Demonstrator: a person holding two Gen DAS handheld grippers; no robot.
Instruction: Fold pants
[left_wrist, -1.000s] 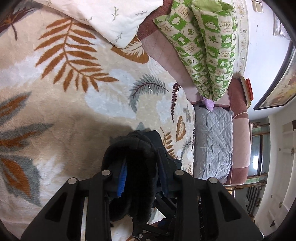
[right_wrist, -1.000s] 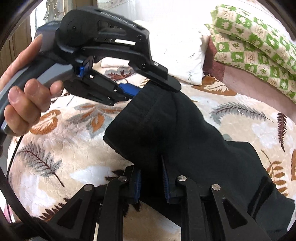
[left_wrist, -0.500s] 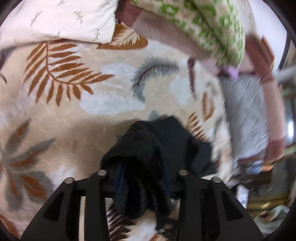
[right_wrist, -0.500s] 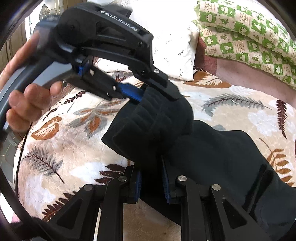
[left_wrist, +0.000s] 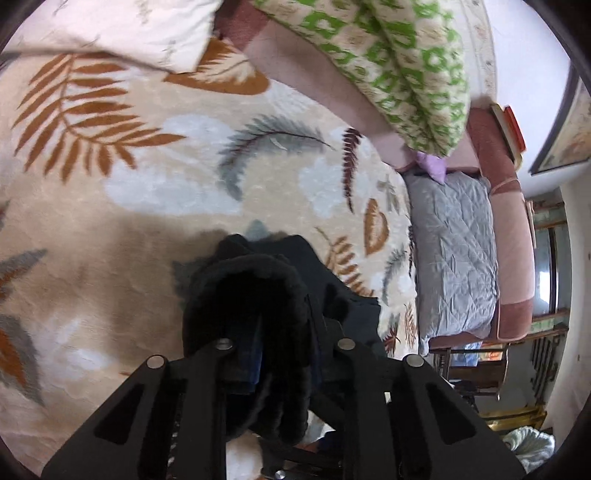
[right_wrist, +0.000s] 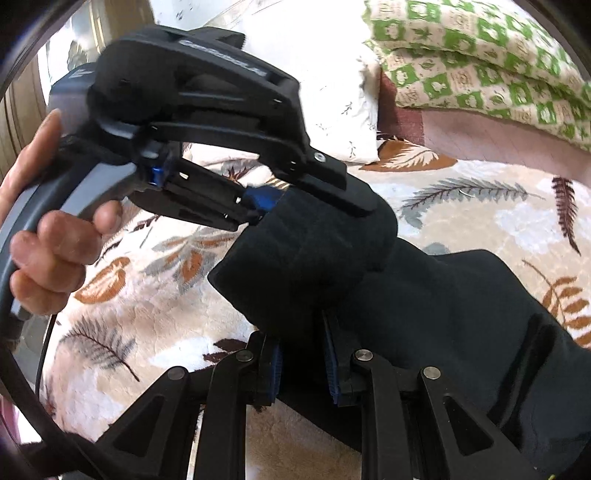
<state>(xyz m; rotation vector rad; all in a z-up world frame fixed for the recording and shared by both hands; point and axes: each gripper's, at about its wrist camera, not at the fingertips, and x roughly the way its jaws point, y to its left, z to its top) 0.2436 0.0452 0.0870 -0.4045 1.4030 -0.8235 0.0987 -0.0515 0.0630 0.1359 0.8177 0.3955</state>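
Main risk: the black pants slip out of one claw mid-fold. The left gripper is closing right now on a thick bunched wad of cloth, so the bite could be shallow or uneven; if it catches only the outer layer, the rest sags and the edge goes crooked. Second risk: both claws sit close together on the same end, so the fabric between them rolls into a lump instead of lying flat. Third: the far part of the pants drags on the fuzzy leaf-print blanket and rucks up if the end is pulled across.

Right gripper: jaws nearly closed, blue pads pinching an edge of the pants from both sides. Left gripper: jaws narrowing, cloth bundled between and over them, hiding the tips. A hand holds the left tool's handle.

The pants lie on the blanket on the bed, one end lifted and held by both claws, the rest trailing off to the right in the right wrist view. White pillow and green checked quilt well apart, behind.
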